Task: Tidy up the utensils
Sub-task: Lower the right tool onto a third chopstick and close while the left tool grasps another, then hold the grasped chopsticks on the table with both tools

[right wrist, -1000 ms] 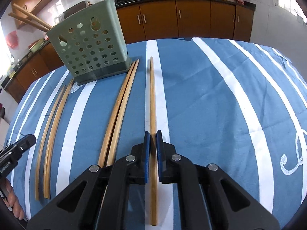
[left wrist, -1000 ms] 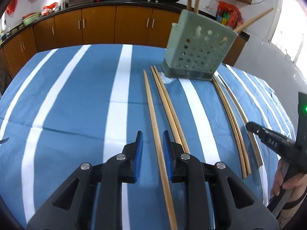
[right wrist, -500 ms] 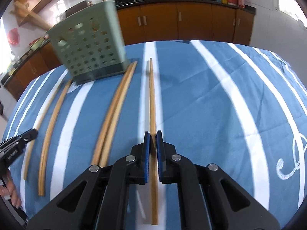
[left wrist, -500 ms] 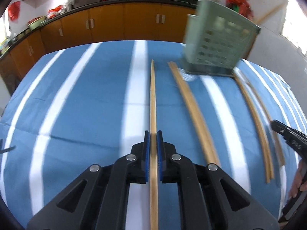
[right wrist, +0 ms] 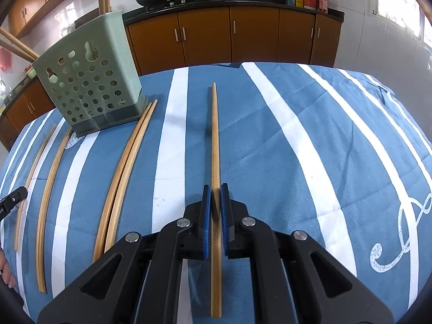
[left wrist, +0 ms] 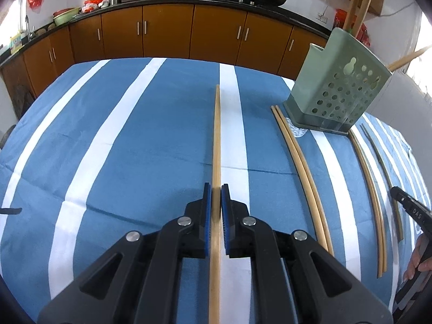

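Observation:
My left gripper (left wrist: pixel 215 189) is shut on a long wooden chopstick (left wrist: pixel 216 135) that points straight ahead above the blue striped tablecloth. My right gripper (right wrist: pixel 215 189) is shut on another wooden chopstick (right wrist: pixel 215 135), also pointing forward over the cloth. A pale green perforated utensil holder (left wrist: pixel 338 91) stands at the far right in the left wrist view and at the far left in the right wrist view (right wrist: pixel 89 86), with chopsticks standing in it. A pair of chopsticks (left wrist: pixel 299 162) lies beside it, also seen in the right wrist view (right wrist: pixel 127 167).
More chopsticks lie on the cloth beyond the holder (left wrist: pixel 368 183), (right wrist: pixel 51 183). The other gripper's tip shows at the right edge of the left wrist view (left wrist: pixel 410 210) and at the left edge of the right wrist view (right wrist: pixel 10 199). Brown kitchen cabinets (left wrist: pixel 167 35) line the back.
My left gripper closed on a chopstick and raised it, swinging left so the holder sits further right. My right gripper stays shut on its chopstick and has lifted slightly.

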